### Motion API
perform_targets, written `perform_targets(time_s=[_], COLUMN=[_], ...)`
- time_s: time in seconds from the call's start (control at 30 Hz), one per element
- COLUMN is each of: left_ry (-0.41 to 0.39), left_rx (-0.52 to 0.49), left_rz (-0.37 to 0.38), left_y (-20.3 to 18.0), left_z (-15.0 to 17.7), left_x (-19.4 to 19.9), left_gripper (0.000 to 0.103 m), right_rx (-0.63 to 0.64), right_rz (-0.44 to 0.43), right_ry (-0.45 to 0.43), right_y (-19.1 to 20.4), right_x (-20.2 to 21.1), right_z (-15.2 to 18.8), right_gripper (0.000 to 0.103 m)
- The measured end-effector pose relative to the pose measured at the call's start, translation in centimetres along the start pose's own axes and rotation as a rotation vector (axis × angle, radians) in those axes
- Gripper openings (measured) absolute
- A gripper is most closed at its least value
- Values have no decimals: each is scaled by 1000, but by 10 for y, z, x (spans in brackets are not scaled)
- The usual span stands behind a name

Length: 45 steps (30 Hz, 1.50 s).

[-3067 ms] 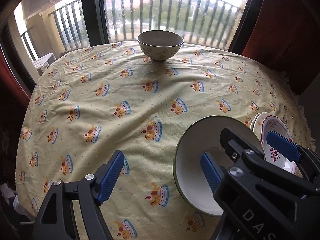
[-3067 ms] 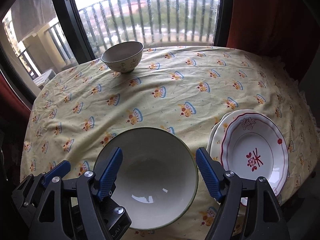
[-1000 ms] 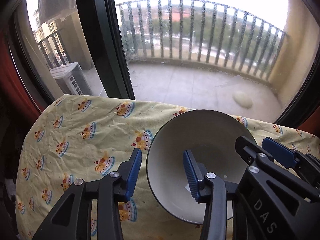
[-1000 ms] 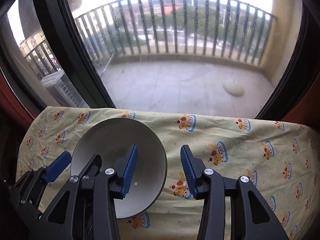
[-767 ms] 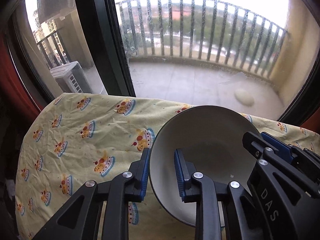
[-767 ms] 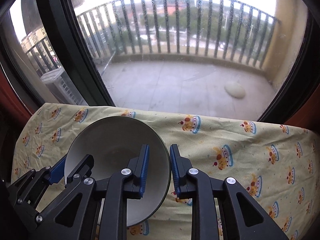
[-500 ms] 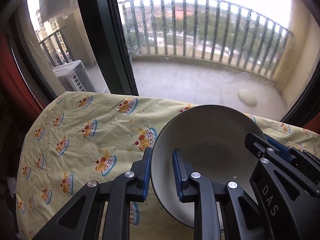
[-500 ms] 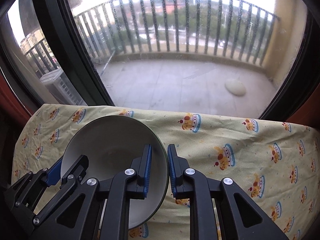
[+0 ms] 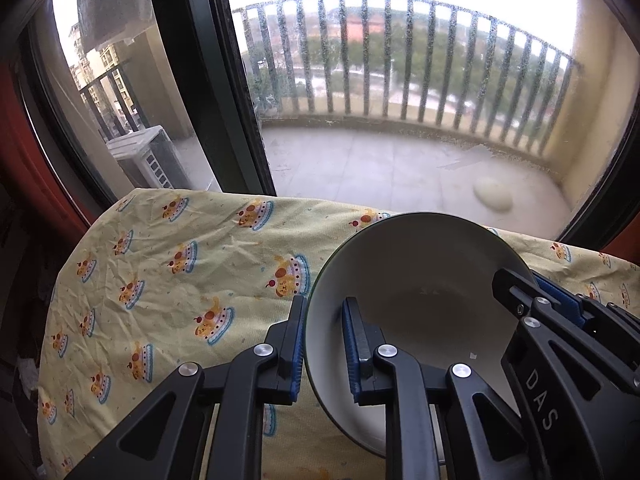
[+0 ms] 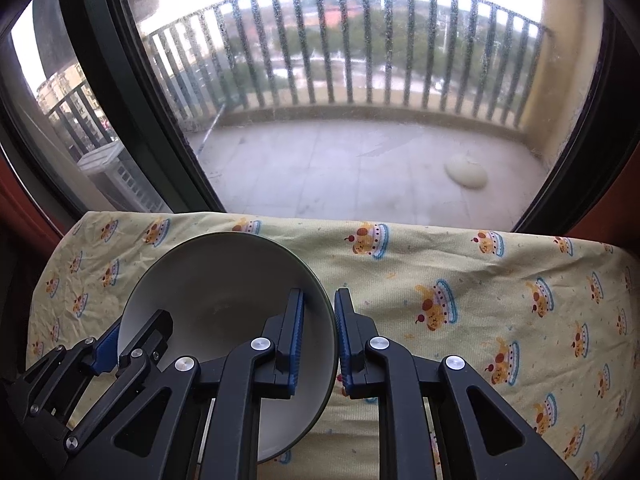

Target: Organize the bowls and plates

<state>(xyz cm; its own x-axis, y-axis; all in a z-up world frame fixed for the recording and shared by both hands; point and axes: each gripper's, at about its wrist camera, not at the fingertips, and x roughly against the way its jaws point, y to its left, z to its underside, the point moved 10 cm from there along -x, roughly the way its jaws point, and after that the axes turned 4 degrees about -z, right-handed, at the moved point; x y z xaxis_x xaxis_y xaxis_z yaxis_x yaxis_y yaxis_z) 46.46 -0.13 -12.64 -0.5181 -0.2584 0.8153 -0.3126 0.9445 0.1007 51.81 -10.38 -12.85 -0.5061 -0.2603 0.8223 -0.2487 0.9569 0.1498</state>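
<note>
Both grippers have just been closing, and each is now clamping the rim of the bowl (image 9: 416,280) that was lying free between open jaws a second ago. From the left wrist view, the left gripper (image 9: 322,344) is pinching the bowl's left rim, one blue pad outside the wall and one inside. From the right wrist view, the right gripper (image 10: 319,340) is gripping the opposite rim the same way, with the bowl (image 10: 224,296) tilting toward the cameras, its pale inside showing. White letters reading "DAS" are showing on the right gripper's black body at the lower right of the left wrist view. Beneath the bowl, the yellow cupcake-print cloth (image 10: 460,280) is covering the counter, and the bowl is sitting near its far edge. Beyond that edge, a dark window frame (image 9: 224,120) is standing before a balcony with a railing (image 10: 360,60).
</note>
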Motion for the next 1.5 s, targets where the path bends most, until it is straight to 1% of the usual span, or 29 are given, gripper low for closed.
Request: perform_targets(time_s=[0.13, 0.43, 0.73, 0.87, 1.07, 1.2, 1.33, 1.5], left_ry=[-5, -53, -92, -121, -143, -143, -132, -126], left_rx=[4, 6, -14, -31, -56, -49, -74, -104], left_rz=[14, 38, 97, 102, 119, 136, 147, 179], left_y=[2, 16, 33, 44, 61, 71, 75, 77], left_z=[1, -2, 3, 6, 21, 36, 53, 76], left_x=[12, 52, 89, 107, 133, 145, 153, 168], left_gripper=[15, 15, 15, 15, 15, 15, 15, 15], right_rx=[-4, -23, -49, -59, -74, -69, -80, -90], right_rz=[8, 21, 69, 85, 108, 121, 130, 164], right_ry=[-9, -45, -85, -102, -127, -134, -130, -129], right_y=[1, 10, 22, 30, 45, 56, 63, 68], right_x=[14, 58, 110, 132, 164, 181, 191, 207], right_z=[2, 2, 11, 17, 35, 49, 70, 94], right_gripper=[19, 19, 19, 19, 19, 19, 19, 19])
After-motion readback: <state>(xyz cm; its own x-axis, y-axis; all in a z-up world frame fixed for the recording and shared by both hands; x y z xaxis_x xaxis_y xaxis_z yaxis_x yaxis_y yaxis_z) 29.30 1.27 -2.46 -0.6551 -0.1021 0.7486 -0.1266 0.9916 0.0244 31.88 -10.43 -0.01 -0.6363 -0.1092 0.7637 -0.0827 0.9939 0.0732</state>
